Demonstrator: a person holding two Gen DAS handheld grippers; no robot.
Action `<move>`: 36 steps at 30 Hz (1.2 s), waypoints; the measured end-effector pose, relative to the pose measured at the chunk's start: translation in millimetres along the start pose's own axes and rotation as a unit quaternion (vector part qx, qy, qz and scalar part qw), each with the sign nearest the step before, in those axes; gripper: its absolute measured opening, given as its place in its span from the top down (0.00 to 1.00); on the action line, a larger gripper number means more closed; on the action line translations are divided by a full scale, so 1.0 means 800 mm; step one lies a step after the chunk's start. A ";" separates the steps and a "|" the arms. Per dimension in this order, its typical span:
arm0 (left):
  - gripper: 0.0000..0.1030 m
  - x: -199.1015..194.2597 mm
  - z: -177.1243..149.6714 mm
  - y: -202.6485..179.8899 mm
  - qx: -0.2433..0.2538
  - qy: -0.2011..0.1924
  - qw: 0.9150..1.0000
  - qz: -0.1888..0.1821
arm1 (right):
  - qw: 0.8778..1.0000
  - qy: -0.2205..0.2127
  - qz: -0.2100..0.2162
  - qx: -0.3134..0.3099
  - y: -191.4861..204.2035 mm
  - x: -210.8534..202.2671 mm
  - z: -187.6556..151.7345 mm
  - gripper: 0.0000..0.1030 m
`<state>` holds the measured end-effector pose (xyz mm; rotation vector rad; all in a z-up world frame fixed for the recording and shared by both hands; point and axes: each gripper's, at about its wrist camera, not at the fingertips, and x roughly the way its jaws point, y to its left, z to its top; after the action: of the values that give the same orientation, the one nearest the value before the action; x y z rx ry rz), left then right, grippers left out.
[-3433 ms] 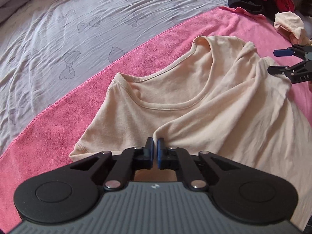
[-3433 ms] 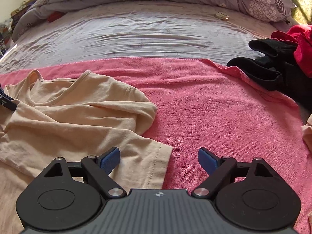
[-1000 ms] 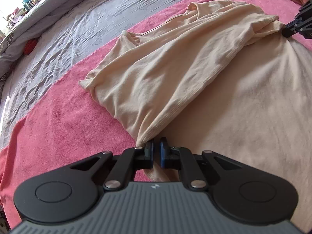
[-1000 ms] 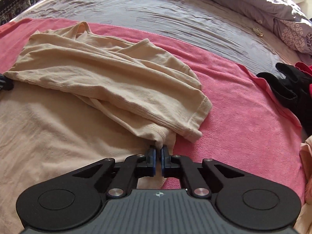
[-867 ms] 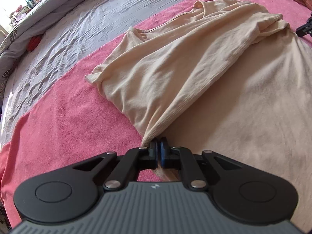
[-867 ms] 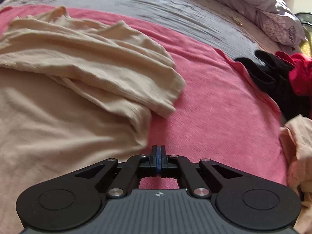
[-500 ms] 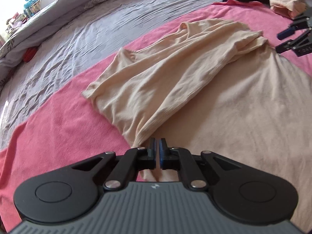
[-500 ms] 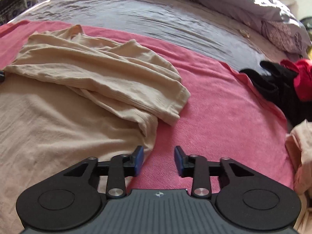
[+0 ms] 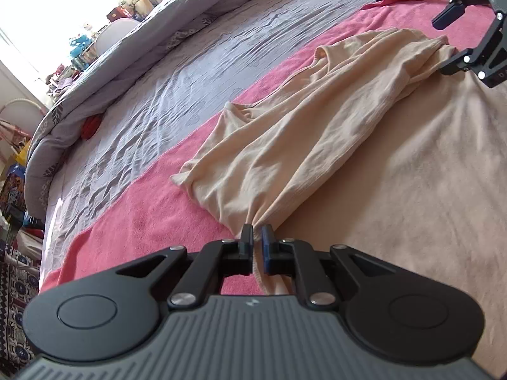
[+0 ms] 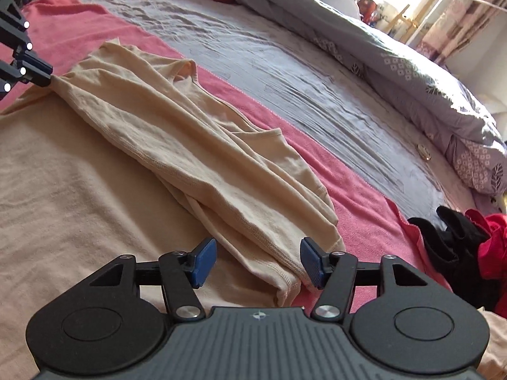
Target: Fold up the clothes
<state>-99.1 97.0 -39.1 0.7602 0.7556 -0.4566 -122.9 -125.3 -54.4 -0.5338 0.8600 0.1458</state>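
Note:
A beige T-shirt [image 9: 285, 145] lies on a pink towel [image 9: 142, 215], its upper part doubled over into a long band across the flat body [image 9: 412, 190]. My left gripper [image 9: 257, 237] is shut on the near end of that band, with the cloth bunched between its pads. In the right wrist view, the band [image 10: 190, 145] runs from the left gripper [image 10: 35, 72] down to my right gripper [image 10: 258, 259]. The right jaws are opening. The band's hemmed corner lies between the blue pads [image 10: 202, 259] without touching them. The right gripper [image 9: 451, 42] also shows at the left view's upper right.
The towel [image 10: 358, 196] covers a grey bedsheet [image 10: 285, 72] with a rolled quilt [image 10: 412, 72] along the far side. Black clothes [image 10: 453, 240] and red clothes [image 10: 494, 237] are piled at the right. Cluttered shelves and bags stand beyond the bed's edge [image 9: 19, 171].
My right gripper has let go of the shirt's corner and spread its jaws wide. The left gripper keeps its pinch and has tilted, bringing more of the room into view.

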 end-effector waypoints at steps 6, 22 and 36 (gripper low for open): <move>0.72 0.015 0.002 -0.009 0.025 -0.009 1.000 -0.012 | 1.000 0.006 0.008 -0.028 0.009 0.020 0.003 0.40; 0.99 0.040 -0.027 -0.010 0.100 0.033 0.994 -0.002 | 0.997 0.075 -0.034 -0.007 -0.007 0.043 -0.037 0.97; 0.99 0.037 -0.037 -0.009 0.076 0.031 0.997 0.007 | 0.996 0.035 0.050 0.064 -0.061 -0.004 -0.009 0.82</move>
<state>-97.5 111.8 -78.7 0.9245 0.7783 -0.4827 -113.7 -170.6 -36.9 -0.3769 0.9576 0.1637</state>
